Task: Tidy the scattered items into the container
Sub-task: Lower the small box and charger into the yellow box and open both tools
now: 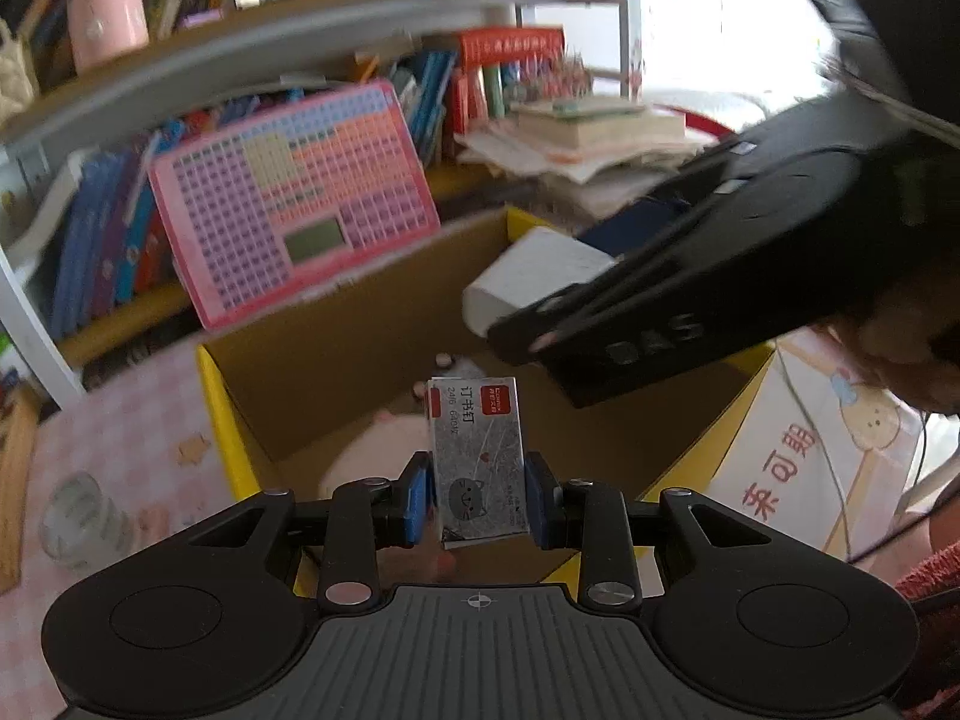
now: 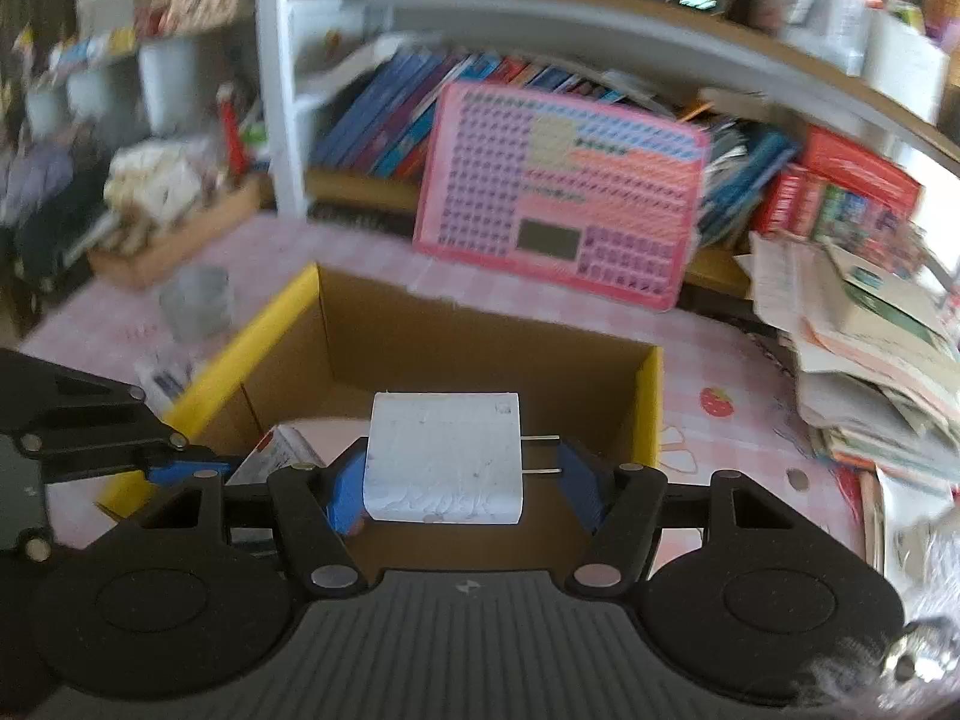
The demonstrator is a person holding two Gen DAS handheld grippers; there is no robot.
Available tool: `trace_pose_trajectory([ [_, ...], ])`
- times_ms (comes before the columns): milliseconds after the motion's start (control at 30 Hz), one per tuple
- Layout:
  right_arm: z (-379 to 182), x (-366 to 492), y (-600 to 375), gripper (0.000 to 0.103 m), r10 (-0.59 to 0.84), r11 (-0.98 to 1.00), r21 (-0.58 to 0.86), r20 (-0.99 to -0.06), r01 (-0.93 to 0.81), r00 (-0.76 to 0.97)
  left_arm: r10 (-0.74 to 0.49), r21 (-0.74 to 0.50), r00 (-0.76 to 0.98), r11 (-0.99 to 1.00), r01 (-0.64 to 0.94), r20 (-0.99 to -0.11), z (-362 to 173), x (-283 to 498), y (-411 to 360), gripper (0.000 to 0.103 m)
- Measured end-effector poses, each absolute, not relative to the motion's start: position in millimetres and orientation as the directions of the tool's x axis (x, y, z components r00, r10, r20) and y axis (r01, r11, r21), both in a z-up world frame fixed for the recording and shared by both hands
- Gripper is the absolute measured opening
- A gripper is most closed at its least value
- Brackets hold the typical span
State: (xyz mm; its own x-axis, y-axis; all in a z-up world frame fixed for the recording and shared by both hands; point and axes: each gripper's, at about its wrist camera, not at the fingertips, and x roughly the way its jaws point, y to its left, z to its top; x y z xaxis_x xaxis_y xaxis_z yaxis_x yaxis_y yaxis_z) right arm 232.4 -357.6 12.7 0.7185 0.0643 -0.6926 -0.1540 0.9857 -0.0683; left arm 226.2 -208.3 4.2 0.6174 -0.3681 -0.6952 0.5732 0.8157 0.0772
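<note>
Left gripper (image 1: pixel 478 489) clamped on small staple box (image 1: pixel 477 456), held above open cardboard box (image 1: pixel 336 354). Right gripper (image 2: pixel 465 480) clamped on white plug adapter (image 2: pixel 444 456), prongs (image 2: pixel 540 454) against one pad, over same box. Pink keyboard toy (image 2: pixel 561 195) behind.

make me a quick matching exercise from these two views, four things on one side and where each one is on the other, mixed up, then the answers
Things:
1. staple box
2. white charger
3. pink keyboard toy
4. glass jar

Places:
A. leaning on the bookshelf
B. between the left gripper pads
C. on the table beside the cardboard box
D. between the right gripper pads

Pairs: 1-B, 2-D, 3-A, 4-C
</note>
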Motion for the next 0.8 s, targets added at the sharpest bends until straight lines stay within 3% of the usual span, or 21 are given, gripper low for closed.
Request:
trace_pose_trajectory([
  [467,-35.9,293.2,-362.9,0.063,0.096,0.959,-0.064,-0.841,-0.275,0.532,-0.365,-0.016,0.562,0.848,0.530,-0.742,-11.1,244.9,-211.4,0.031],
  [800,-49.6,298.1,-360.8,0.063,0.132,0.950,-0.025,-0.872,-0.312,0.471,-0.376,-0.045,0.557,0.855,0.517,-0.741,-14.2,246.0,-210.2,0.034],
])
